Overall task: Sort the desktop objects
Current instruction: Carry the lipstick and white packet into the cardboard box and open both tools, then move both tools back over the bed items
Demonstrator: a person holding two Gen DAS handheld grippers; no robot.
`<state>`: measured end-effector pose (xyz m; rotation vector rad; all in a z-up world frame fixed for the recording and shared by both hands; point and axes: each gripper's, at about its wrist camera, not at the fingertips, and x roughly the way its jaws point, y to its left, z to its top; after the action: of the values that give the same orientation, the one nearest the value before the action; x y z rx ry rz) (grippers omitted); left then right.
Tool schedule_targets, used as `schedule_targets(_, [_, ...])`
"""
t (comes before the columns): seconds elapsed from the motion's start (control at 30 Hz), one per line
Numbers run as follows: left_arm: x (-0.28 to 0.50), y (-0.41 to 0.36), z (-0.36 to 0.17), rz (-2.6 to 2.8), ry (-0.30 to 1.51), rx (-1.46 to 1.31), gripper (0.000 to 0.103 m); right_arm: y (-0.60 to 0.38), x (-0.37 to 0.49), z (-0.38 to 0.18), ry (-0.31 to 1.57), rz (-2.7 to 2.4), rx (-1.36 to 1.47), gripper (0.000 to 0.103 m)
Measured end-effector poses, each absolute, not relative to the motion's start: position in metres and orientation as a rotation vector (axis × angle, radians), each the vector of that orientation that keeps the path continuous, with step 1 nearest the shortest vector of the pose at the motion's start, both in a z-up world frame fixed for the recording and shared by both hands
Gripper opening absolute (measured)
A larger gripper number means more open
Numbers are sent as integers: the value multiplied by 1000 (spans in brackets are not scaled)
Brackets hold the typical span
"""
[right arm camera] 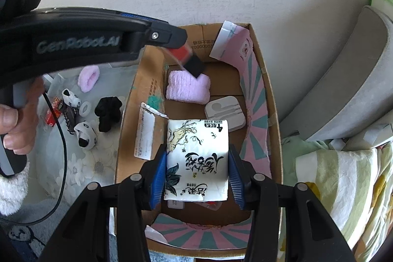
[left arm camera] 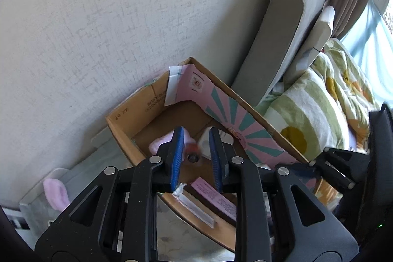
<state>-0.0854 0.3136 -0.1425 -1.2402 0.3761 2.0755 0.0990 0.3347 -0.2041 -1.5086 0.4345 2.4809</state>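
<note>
A cardboard box (right arm camera: 273, 129) with a pink and teal inner flap stands against the wall. My right gripper (right arm camera: 197, 176) is shut on a white tissue pack (right arm camera: 196, 161) and holds it over the box. My left gripper (left arm camera: 195, 156) hangs over the box's far left corner, jaws apart. A small red and black object (right arm camera: 186, 58) is blurred just below its fingers, apart from them; it also shows in the left wrist view (left arm camera: 192, 151). In the box lie a pink towel (right arm camera: 188, 87) and a white earphone case (right arm camera: 226, 112).
On the floral cloth left of the box lie a pink scrunchie (right arm camera: 89, 78), a black cloth (right arm camera: 108, 112), panda socks (right arm camera: 84, 134), a tape roll (right arm camera: 85, 107) and a red item (right arm camera: 51, 118). A grey cushion (right arm camera: 351, 90) and a striped blanket (right arm camera: 343, 188) are on the right.
</note>
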Motion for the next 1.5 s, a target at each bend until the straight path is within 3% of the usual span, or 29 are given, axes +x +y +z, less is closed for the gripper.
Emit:
schedule_targets(0.03, [-86,314,-142,2074,380,-1246,45,335,99,-205,446,2474,-1511,82])
schedule_targets(0.07, [-86,314,-141,2076,384,-1240,98,335,100,-206,456,2461,-1514,96])
schedule_targets(0.1, [-85,313,-139,2079,377,-1226,99,334,101,-207,458,2459,-1516,103])
schedule_targets(0.13, [-82,310,-135,2085,347,-1188,103,333,103,-207,458,2463,-1508,103])
schedule_targets(0.97, [-60,248,-104,2124,297,-1123,103,302,120,-178,332,2398,-1409,103])
schedule_targets(1.5, [-83,63,-77,2444,120,-1188,103,244,53,-148,271,2661,-1394,103])
